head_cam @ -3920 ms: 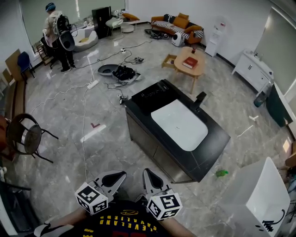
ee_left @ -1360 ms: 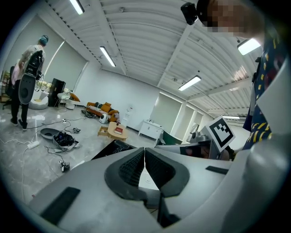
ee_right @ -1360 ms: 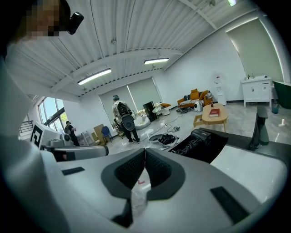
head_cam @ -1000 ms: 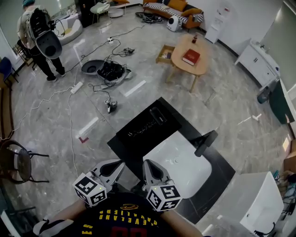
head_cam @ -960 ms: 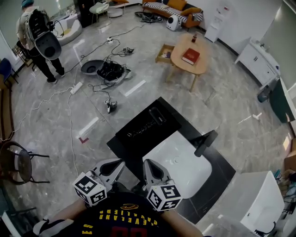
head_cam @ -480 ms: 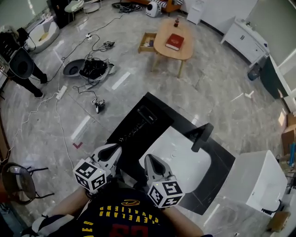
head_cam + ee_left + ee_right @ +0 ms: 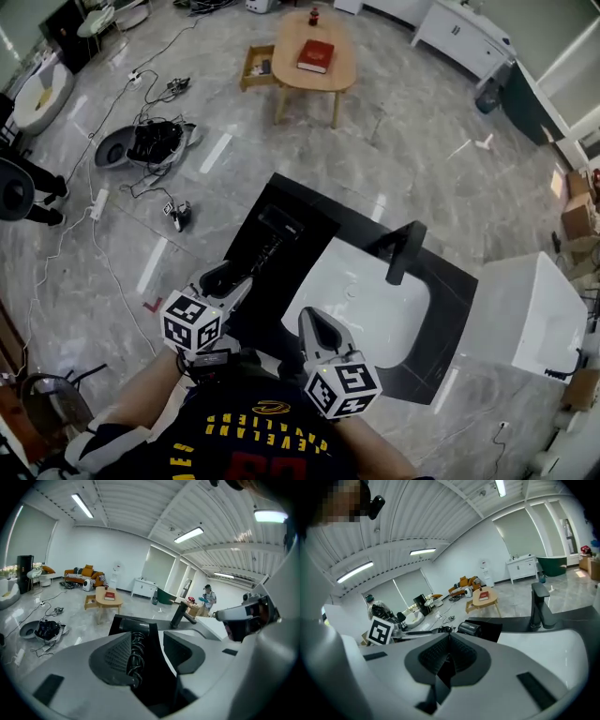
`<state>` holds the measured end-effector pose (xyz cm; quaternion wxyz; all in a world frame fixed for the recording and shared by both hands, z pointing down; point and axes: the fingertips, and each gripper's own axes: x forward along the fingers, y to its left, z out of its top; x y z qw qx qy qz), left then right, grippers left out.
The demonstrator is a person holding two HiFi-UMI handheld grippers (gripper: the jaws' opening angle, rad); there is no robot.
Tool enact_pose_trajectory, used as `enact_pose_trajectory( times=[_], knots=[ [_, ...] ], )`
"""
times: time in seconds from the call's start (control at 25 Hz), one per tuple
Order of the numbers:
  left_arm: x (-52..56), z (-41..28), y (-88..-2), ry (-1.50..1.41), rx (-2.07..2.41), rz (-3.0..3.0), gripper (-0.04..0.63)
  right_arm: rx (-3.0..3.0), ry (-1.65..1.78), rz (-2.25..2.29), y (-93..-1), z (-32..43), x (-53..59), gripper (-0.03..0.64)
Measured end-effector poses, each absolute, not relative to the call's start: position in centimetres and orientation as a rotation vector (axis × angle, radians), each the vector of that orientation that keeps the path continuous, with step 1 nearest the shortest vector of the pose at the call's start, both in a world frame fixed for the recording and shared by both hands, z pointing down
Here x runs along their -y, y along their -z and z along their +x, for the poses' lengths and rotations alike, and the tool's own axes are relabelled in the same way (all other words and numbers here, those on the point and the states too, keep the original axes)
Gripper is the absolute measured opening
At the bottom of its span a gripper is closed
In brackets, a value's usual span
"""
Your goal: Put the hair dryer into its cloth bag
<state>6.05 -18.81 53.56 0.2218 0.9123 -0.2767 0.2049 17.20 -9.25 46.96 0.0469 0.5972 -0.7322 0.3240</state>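
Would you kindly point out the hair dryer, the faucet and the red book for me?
hair dryer [image 7: 133, 626]: left gripper view, on its black barrel.
faucet [image 7: 402, 251]: head view, on its black upright body.
red book [image 7: 314, 54]: head view, on the middle of its cover.

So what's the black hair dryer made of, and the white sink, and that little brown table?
The black hair dryer looks like matte plastic: a soft, dull sheen. The white sink is probably glazed ceramic or resin: smooth and evenly bright. The light brown oval table looks like wood: warm tan top and matching legs.
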Motion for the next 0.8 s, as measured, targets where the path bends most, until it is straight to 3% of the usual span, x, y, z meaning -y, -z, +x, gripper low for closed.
enact_pose_trajectory(
  times=[0.2,0.8],
  knots=[
    [19.7,8.0,-59.0,-0.78,0.679,2.489,0.229,2.14,-1.0,1.966,-46.9,19.7,7.5,0.008],
    [20.5,10.4,-68.5,-1.155,0.644,2.325,0.229,1.88,-1.078,2.287,-47.8,24.1,1.5,0.008]
  ],
)
